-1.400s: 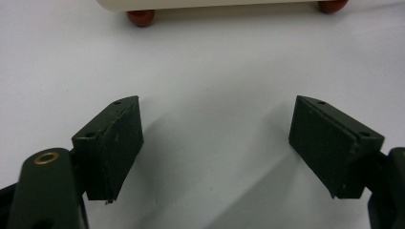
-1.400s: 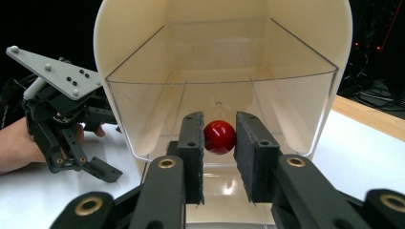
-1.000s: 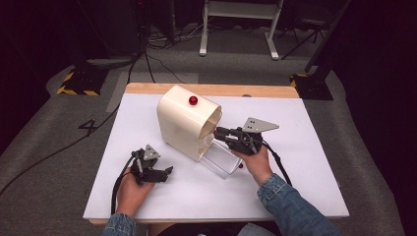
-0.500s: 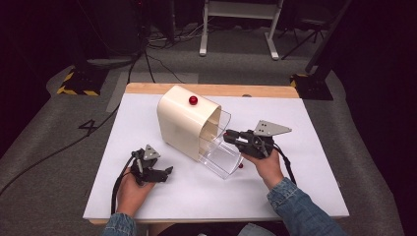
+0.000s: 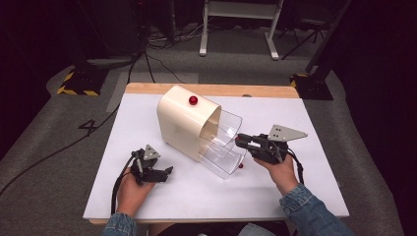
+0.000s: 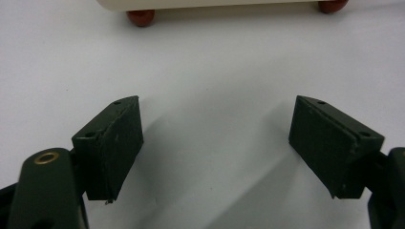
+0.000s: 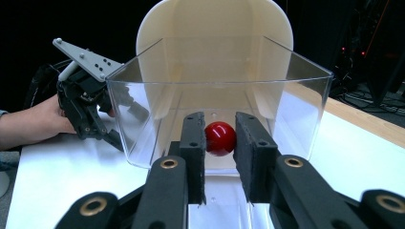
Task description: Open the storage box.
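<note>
A cream-coloured plastic cabinet with a rounded top (image 5: 184, 123) lies tipped on its back near the middle of the white tabletop (image 5: 305, 191), a small red ball knob (image 5: 193, 100) on its upper face. From its open end, facing about four o'clock, two clear plastic drawers (image 5: 227, 142) stick out, one above the other. In the right gripper view the nearer drawer's glossy red round knob (image 7: 220, 138) sits between the fingers (image 7: 193, 143) of the right gripper (image 5: 241, 141), which are drawn close and pinch it from both sides. That gripper reaches in from four o'clock of the cabinet. The knob itself is too small to make out in the high view.

At about seven o'clock of the cabinet, well apart from it, the left gripper (image 5: 168, 170) rests low over the tabletop, its fingers (image 6: 111, 143) spread wide with nothing between them. At the top edge of the left gripper view two reddish round feet (image 6: 140, 17) show under the cabinet's cream edge, which is cut off.
</note>
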A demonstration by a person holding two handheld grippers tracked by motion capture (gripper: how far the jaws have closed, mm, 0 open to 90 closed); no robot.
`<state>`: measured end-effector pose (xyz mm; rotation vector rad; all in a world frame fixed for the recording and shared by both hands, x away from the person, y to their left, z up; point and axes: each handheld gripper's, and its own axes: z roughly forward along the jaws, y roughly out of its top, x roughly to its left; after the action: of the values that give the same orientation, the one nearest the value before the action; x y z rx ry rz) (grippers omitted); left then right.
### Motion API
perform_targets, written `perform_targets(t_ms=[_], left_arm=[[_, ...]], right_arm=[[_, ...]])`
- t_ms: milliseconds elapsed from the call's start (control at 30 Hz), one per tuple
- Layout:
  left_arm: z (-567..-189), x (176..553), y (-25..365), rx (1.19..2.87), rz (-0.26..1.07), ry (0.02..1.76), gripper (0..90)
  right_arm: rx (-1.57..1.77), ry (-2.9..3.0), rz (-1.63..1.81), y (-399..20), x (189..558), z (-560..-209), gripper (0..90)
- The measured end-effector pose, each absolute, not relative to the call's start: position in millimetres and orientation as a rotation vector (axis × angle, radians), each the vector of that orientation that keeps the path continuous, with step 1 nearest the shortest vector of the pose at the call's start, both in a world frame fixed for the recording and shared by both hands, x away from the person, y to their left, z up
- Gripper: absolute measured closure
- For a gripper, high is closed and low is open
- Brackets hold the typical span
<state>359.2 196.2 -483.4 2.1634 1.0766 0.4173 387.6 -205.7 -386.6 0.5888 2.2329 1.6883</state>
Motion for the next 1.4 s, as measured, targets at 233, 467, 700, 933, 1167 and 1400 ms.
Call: perform_targets(t_ms=[233, 467, 700, 933, 1167, 1400], left_arm=[[-483, 359, 196, 2.163, 0.418, 1.076, 19.1], [-483, 359, 196, 2.163, 0.417, 1.077, 19.1], [-483, 359, 196, 2.164, 0.417, 1.077, 19.1], [-483, 359, 196, 2.163, 0.417, 1.077, 19.1], [-483, 359, 196, 2.163, 0.417, 1.077, 19.1], [-483, 359, 196, 2.163, 0.417, 1.077, 19.1]], right_arm=[[0.593, 2.231, 1.687, -212, 383, -390, 74.3], [0.629, 2.259, 1.674, -216, 384, -398, 73.6], [0.644, 2.295, 1.645, -218, 386, -407, 66.7], [0.664, 2.327, 1.583, -216, 385, -410, 58.2], [0.657, 2.339, 1.557, -219, 383, -409, 53.2], [0.637, 2.328, 1.53, -229, 375, -407, 51.0]])
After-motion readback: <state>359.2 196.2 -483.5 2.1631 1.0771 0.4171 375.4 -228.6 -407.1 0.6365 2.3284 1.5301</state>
